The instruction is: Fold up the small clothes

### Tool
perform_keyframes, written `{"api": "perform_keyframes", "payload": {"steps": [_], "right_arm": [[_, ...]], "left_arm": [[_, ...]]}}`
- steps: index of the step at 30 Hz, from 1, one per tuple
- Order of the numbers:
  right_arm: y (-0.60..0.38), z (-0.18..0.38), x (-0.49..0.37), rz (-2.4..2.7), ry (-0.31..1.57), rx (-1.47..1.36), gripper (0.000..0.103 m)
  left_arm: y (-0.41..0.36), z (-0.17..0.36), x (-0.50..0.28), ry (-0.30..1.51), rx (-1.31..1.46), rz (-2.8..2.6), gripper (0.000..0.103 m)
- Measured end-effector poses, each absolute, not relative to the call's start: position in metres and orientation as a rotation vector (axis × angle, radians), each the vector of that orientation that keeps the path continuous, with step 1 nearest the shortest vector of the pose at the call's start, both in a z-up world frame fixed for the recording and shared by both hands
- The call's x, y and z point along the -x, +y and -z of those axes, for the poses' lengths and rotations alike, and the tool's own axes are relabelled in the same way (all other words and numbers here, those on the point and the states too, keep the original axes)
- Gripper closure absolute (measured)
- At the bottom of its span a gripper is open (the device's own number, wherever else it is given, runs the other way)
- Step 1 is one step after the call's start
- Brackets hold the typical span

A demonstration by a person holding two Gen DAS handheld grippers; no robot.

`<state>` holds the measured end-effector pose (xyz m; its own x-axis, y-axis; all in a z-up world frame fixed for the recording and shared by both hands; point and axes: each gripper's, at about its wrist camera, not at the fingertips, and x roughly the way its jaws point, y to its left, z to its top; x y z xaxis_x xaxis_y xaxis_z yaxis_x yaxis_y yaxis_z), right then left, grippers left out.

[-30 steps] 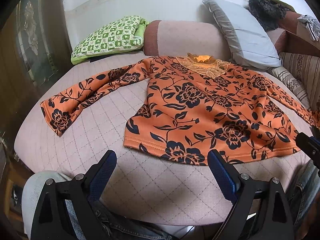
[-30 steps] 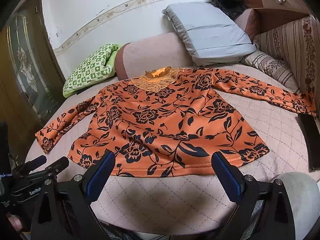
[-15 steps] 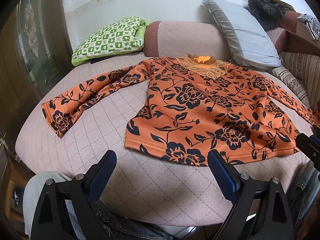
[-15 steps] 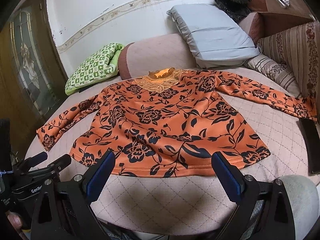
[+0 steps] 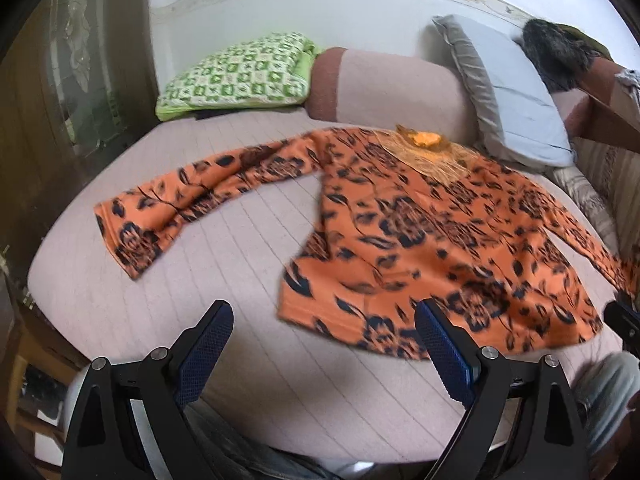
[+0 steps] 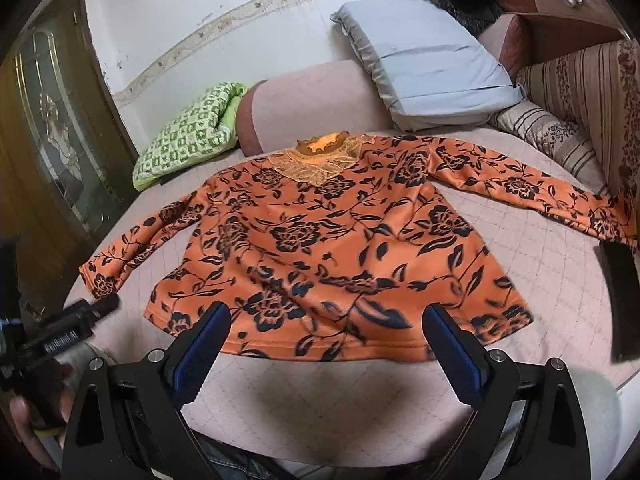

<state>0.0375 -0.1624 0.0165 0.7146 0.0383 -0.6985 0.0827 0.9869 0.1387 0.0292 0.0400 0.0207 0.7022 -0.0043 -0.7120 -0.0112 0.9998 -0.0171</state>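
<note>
An orange long-sleeved top with black flowers [image 5: 420,240] [image 6: 328,248] lies flat and face up on a pink quilted bed, both sleeves spread out, lace collar at the far side. My left gripper [image 5: 324,344] is open, hovering just short of the hem's left corner, nothing between its fingers. My right gripper [image 6: 326,344] is open too, its blue pads level with the hem's front edge, holding nothing. The left gripper's body [image 6: 60,336] shows at the lower left of the right wrist view, held by a hand.
A green checked cushion [image 5: 240,76] and a pink bolster [image 5: 380,84] lie at the bed's far side, with a grey pillow [image 6: 428,60] to the right. A dark flat object [image 6: 620,300] rests near the right sleeve. A wooden door [image 6: 52,152] stands left.
Both grippers have moved forward and closer to the hem; the left view swung left and is now motion-blurred. The top has not moved.
</note>
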Motion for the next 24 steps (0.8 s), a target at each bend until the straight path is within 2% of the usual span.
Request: {"api": "perform_keyframes", "payload": {"steps": [5,9,10,11,12,13,15,16,18,21,22,23,24], "right_arm": [[-0.204,-0.021,-0.075,0.068,0.840,-0.187,0.007],[-0.248,-0.005,-0.113,0.141,0.920,-0.217,0.012],[-0.257,0.002,-0.120,0.160,0.943,-0.224,0.017],[-0.265,0.008,-0.123,0.183,0.961,-0.230,0.026],[-0.275,0.018,-0.127,0.216,0.984,-0.228,0.027],[-0.280,0.024,-0.127,0.232,0.994,-0.223,0.027],[-0.292,0.036,-0.129,0.253,1.028,-0.281,0.043],[-0.292,0.037,-0.129,0.255,1.030,-0.277,0.046],[-0.288,0.043,-0.132,0.299,1.065,-0.229,0.042],[-0.285,0.064,-0.142,0.326,1.188,-0.194,0.043],[-0.281,0.065,-0.143,0.332,1.198,-0.165,0.043],[-0.277,0.067,-0.143,0.341,1.207,-0.129,0.048],[-0.274,0.068,-0.142,0.346,1.210,-0.110,0.054]], "left_arm": [[0.063,-0.019,-0.078,0.859,0.063,0.010,0.010],[0.075,0.018,-0.138,1.015,0.109,0.075,0.012],[0.077,0.028,-0.148,1.050,0.134,0.103,0.014],[0.080,0.041,-0.159,1.104,0.180,0.133,0.026],[0.084,0.053,-0.166,1.162,0.227,0.149,0.043],[0.086,0.063,-0.170,1.209,0.267,0.170,0.046],[0.087,0.071,-0.176,1.234,0.274,0.186,0.046],[0.086,0.070,-0.178,1.228,0.254,0.183,0.046],[0.081,0.070,-0.183,1.223,0.212,0.187,0.046],[0.072,0.073,-0.181,1.219,0.165,0.168,0.046],[0.071,0.071,-0.180,1.213,0.152,0.160,0.049],[0.071,0.070,-0.180,1.202,0.131,0.139,0.068],[0.072,0.070,-0.180,1.200,0.115,0.118,0.080]]}}
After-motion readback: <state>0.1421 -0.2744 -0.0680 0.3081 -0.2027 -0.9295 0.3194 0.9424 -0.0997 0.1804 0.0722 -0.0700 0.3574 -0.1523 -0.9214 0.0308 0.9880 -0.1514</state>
